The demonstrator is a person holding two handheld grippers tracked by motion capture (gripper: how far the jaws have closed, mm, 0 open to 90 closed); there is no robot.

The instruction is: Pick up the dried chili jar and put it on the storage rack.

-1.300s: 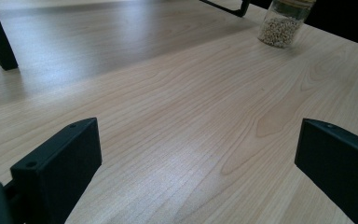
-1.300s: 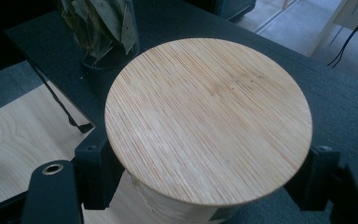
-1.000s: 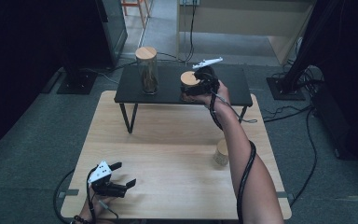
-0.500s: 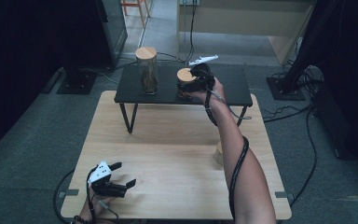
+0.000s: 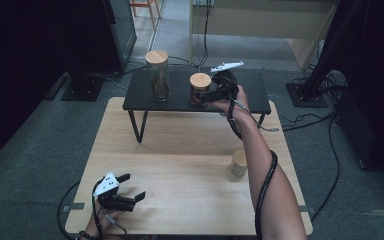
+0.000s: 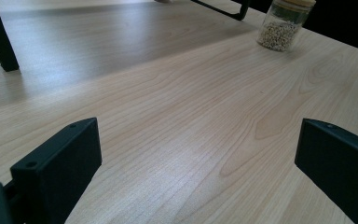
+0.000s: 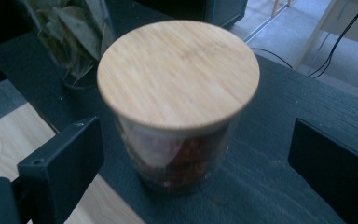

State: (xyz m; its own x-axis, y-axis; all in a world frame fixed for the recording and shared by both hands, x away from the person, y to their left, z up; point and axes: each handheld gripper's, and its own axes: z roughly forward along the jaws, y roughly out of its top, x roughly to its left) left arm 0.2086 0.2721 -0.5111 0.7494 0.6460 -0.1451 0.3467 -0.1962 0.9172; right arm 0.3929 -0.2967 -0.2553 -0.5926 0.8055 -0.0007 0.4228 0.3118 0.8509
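The right gripper is reaching out on an extended arm, jaws gaping around the short bamboo-lidded glass jar without touching it; the left gripper is resting on the pale wooden counter, jaws wide, empty.

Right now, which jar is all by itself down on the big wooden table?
The small jar of pale beans. It stands alone on the light wooden table, while the tall jar and short jar stand on the black shelf.

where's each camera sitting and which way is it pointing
High view: above the person's side, looking forward and down on the wooden table; both forearms show.
Left gripper view: low on the left gripper, facing the small jar; its open jaws show.
Right gripper view: on the right gripper, facing the lidded jar between open jaws.
Shared: the high view shows both jars.
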